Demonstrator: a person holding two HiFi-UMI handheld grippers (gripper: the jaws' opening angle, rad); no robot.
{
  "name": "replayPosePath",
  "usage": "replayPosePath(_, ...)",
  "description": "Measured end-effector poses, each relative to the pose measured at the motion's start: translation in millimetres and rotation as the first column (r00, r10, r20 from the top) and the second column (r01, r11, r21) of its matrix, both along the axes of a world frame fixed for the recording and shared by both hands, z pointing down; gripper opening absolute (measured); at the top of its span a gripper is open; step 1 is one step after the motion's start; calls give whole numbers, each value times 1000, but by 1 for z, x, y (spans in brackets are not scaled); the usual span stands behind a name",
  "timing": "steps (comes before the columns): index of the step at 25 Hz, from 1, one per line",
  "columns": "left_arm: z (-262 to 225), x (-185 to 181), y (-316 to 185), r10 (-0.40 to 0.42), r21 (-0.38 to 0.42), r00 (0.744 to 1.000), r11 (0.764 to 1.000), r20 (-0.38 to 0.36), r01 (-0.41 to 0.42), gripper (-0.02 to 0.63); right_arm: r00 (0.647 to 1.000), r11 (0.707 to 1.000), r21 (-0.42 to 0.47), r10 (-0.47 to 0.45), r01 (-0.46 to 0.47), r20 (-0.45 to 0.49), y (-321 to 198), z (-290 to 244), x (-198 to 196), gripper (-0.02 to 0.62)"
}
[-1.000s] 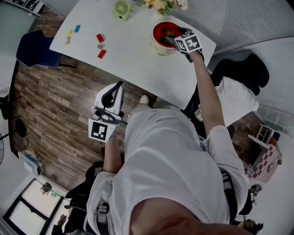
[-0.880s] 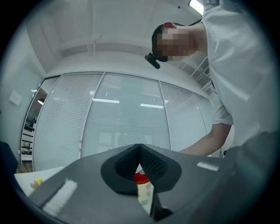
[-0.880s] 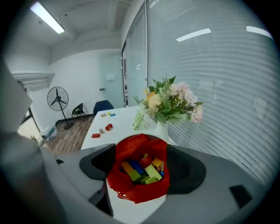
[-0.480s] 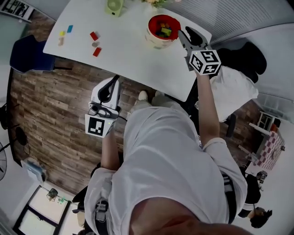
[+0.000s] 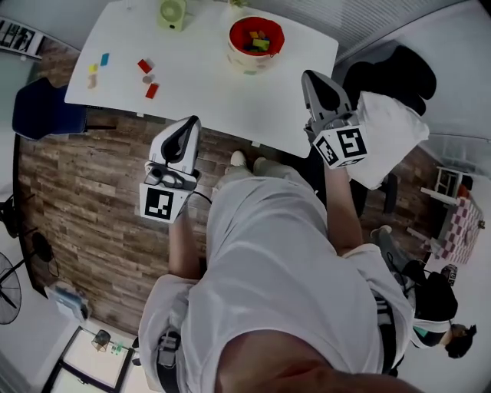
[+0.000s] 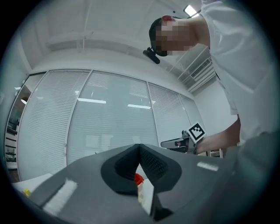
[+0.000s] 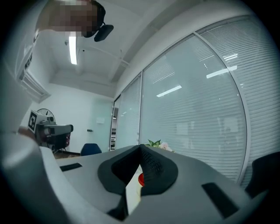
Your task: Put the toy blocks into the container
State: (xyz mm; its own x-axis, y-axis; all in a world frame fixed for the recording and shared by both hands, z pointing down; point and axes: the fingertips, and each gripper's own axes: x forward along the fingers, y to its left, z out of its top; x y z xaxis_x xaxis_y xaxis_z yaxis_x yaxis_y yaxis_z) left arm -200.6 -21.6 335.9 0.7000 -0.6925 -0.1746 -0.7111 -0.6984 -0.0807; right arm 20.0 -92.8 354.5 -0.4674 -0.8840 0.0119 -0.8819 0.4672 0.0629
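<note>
Six loose blocks (image 5: 144, 66) lie on the table (image 5: 207, 73), well left of the container (image 5: 247, 61); several more (image 5: 258, 42) sit inside it. Judged partly done. Left gripper (image 5: 192, 124) and right gripper (image 5: 311, 78) are pulled clear of the container, jaws pressed together and empty, the right's just closed.

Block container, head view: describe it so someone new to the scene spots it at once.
Start at the white table at the top of the head view; go to its right end, away from the loose toy blocks. There stands a round bowl, red inside, cream outside, holding coloured blocks; the green cup nearby is smaller.
</note>
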Motion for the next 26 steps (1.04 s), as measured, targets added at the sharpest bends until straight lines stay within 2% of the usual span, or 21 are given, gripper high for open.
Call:
replayPosePath(5, -12, 14, 14, 31, 17, 999, 999, 10, -31, -3, 1000, 999, 36, -4, 3, 25, 42, -26, -4, 2)
replayPosePath(9, -20, 10, 37, 10, 23, 1000, 1000, 27, -11, -3, 999, 996, 79, -34, 32, 26, 73, -45, -6, 1)
replayPosePath(14, -32, -4, 82, -35, 14, 996, 999, 80, 34, -3, 996, 992, 92, -90, 88, 18, 106, -55, -11, 0)
replayPosePath(21, -35, -52, 152, -171, -23, 978, 984, 122, 175, -3, 981, 979, 92, -188, 182, 57, 139, -48, -42, 1)
replayPosePath(26, -24, -94, 185, -205, -53, 970, 976, 130, 213, -3, 971, 970, 77, -233, 229, 57, 168, -46, -85, 0)
